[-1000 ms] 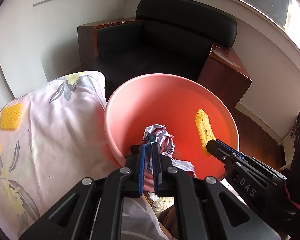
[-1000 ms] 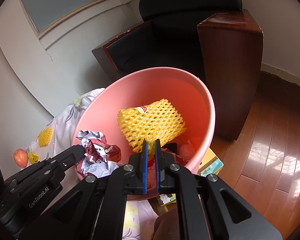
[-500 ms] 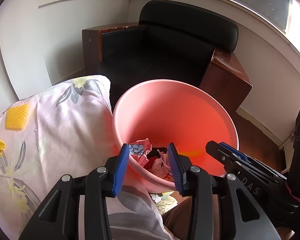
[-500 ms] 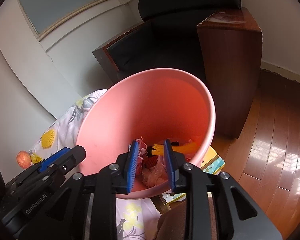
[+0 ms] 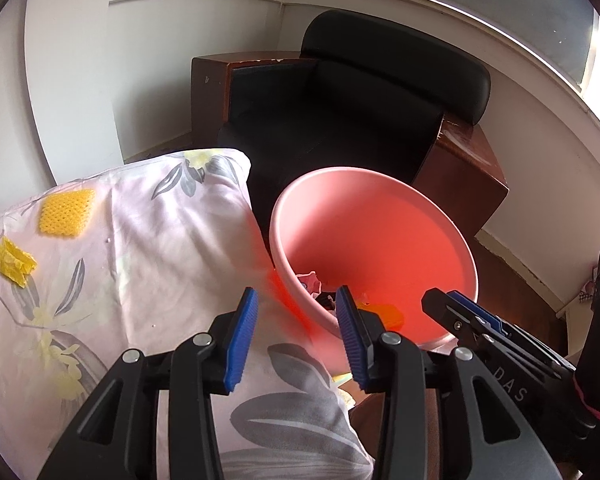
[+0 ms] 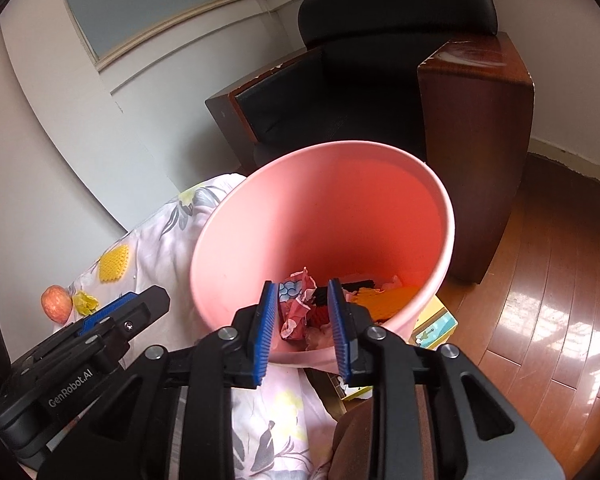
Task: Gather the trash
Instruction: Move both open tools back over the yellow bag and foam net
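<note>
With both your left gripper [image 5: 296, 330] and right gripper [image 6: 302, 326] released and empty, pinch the light, squashy yellow foam-mesh sleeve [image 5: 65, 213] at an edge.

Black armchair [image 6: 364, 80] with wooden sides in a white-walled corner; glossy wood floor [image 6: 540, 320], probably daylit.

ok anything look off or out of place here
Two things. An apple lies on the floral sheet among leftover scraps: a yellow foam net piece and a crumpled yellow bit. It looks whole, so perhaps not trash. The pink bin also appears tilted, though that may be the fisheye view.
</note>
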`<state>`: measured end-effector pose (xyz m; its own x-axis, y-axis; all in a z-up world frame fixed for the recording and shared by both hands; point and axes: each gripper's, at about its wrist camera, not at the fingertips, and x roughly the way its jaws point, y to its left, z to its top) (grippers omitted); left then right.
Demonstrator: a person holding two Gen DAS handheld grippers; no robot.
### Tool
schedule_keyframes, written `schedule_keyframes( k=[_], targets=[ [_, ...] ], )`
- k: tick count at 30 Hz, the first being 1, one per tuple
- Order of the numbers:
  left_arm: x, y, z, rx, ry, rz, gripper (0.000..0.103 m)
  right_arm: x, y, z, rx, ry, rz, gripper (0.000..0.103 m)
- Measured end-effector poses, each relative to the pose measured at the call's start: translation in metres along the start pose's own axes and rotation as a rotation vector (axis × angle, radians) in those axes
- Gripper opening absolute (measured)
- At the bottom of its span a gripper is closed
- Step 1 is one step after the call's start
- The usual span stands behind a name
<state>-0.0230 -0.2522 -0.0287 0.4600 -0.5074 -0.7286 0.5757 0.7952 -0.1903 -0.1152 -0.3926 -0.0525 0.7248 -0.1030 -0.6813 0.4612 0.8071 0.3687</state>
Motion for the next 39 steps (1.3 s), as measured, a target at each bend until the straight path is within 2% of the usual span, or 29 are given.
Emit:
schedule_keyframes(
  k=[12,21,30,39],
  targets=[
    [-0.033,0.032,-0.022,-0.055,-0.017,0.043,0.040,-0.017,0.035,-0.019,-0.078,-0.016,0.049,0.027],
    [-0.055,0.064,-0.038,-0.134,-0.039,0.116,0.040,-0.018,0.067,-0.035,-0.150,0.010,0.094,0.027],
    [-0.065,0.104,-0.047,-0.230,-0.053,0.189,0.040,-0.010,0.098,-0.053,-0.222,0.065,0.152,0.027],
    [-0.062,0.162,-0.047,-0.334,-0.053,0.278,0.040,0.007,0.129,-0.061,-0.270,0.109,0.217,0.027]
  ],
)
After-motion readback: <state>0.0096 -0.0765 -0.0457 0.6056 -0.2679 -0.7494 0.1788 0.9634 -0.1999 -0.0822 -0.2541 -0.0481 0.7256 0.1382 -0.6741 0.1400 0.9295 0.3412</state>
